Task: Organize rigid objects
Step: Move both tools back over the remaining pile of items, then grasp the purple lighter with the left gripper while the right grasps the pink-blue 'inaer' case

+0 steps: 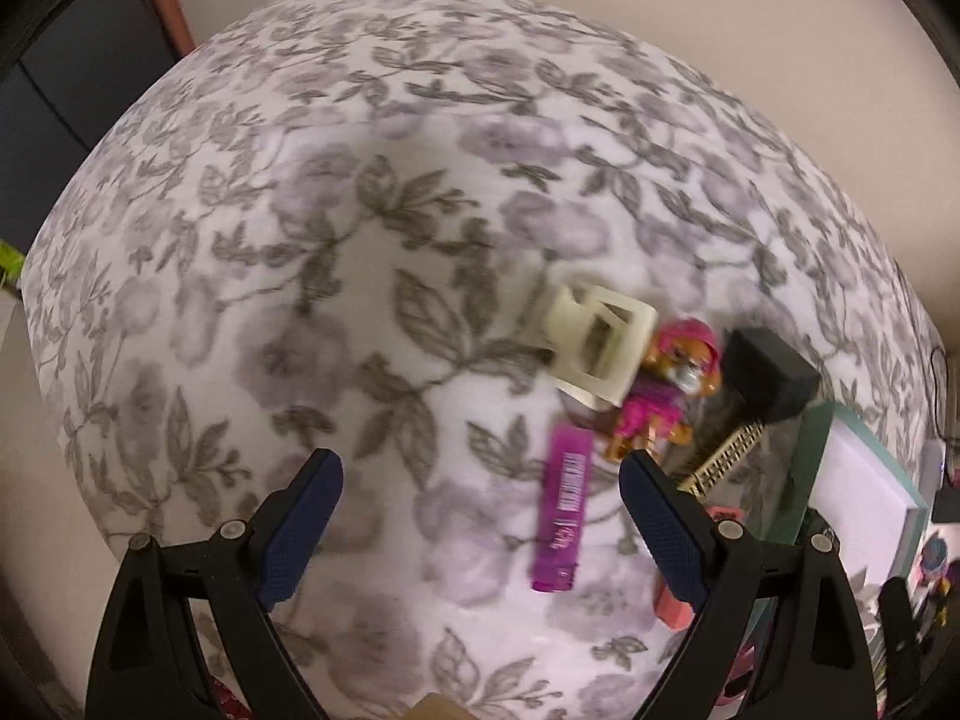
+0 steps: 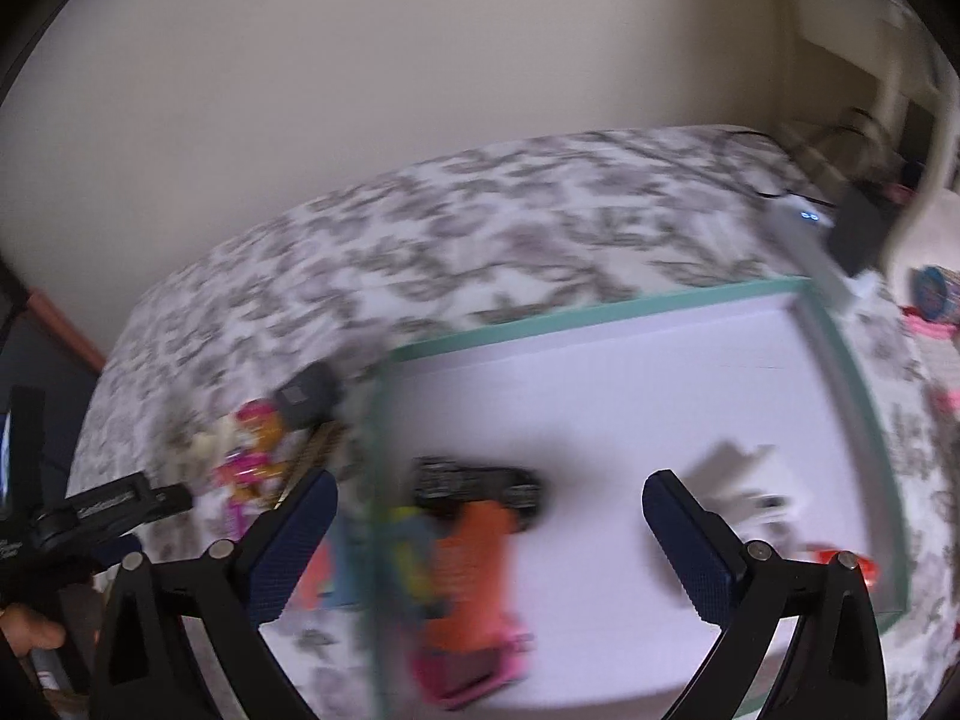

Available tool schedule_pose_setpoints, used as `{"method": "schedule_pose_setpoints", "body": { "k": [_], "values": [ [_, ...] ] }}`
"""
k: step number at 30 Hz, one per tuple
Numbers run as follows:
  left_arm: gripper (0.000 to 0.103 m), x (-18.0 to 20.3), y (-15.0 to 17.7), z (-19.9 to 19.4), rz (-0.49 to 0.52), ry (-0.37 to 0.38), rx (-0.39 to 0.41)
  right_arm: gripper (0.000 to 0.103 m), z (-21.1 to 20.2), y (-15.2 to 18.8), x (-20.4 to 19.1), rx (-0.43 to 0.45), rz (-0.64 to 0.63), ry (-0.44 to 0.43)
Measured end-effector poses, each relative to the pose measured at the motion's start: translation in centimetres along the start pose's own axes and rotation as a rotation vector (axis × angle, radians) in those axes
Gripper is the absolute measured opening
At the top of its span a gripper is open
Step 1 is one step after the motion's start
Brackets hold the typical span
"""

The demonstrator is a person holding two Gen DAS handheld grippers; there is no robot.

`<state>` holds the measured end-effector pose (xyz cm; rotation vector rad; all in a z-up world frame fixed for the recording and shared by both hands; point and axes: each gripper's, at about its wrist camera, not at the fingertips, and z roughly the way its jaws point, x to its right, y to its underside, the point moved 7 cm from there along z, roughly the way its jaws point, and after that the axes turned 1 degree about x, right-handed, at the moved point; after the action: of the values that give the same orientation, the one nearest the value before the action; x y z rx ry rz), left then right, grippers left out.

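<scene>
the left gripper [image 1: 480,480] is hovering over the floral cloth [image 1: 372,192], its two blue-padded fingers [image 1: 300,525] rising from the bottom of the left wrist frame and spread wide apart with nothing between them. just inside its right finger, a purple tube [image 1: 561,519] is lying lengthwise on the cloth. above that, right of centre, a pink and orange dog figure [image 1: 660,396] is lying between a cream plastic clip [image 1: 600,342] and a black block [image 1: 768,372], with a gold comb-like piece [image 1: 726,456] just below the block. at the right edge a teal-rimmed white tray [image 1: 816,456] is sitting on the cloth. in the right wrist frame, which is blurred, the right gripper [image 2: 489,501] is pointing down over the same tray [image 2: 600,309], its fingers [image 2: 294,546] also gaping wide and gripping nothing. inside the tray, at lower centre, a black item [image 2: 480,483], an orange item [image 2: 474,564] and a pink one [image 2: 462,672] are lying together; what they are cannot be told. a white object [image 2: 738,480] is sitting toward the tray's right side. the left gripper's black body [image 2: 90,516] is showing at the left edge, near the dog figure [image 2: 252,450].
</scene>
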<state>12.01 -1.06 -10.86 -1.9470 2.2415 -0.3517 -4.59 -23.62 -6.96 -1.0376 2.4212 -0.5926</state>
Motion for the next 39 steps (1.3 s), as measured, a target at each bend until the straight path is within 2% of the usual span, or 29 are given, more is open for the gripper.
{"method": "schedule_pose_setpoints", "body": {
  "k": [7,13,18,24,30,37,39],
  "values": [
    [0.094,-2.6,-0.6,-0.1,-0.04,0.011,-0.003,0.103,1.7,1.7,-6.5,-0.059,-0.088,-0.083],
    [0.094,-3.8,-1.1,0.4,-0.044,-0.008,-0.004,0.091,3.6,3.3,-9.5,-0.122,-0.154,-0.103],
    [0.094,-3.9,-1.0,1.0,-0.055,0.012,-0.023,0.086,5.1,4.5,-10.2,-0.169,-0.187,-0.092],
    [0.094,-2.8,-0.5,1.4,-0.016,0.02,-0.04,0.085,6.7,5.3,-10.1,-0.209,-0.213,-0.044],
    [0.094,-2.6,-0.4,1.8,-0.007,0.019,-0.049,0.084,7.4,5.6,-10.4,-0.212,-0.245,-0.008],
    [0.094,-2.6,-0.4,2.4,-0.014,0.039,-0.065,0.079,7.8,6.3,-11.5,-0.241,-0.274,-0.045],
    [0.094,-2.5,-0.3,2.4,-0.011,0.045,-0.069,0.074,7.8,6.3,-11.4,-0.243,-0.262,-0.049]
  ]
}}
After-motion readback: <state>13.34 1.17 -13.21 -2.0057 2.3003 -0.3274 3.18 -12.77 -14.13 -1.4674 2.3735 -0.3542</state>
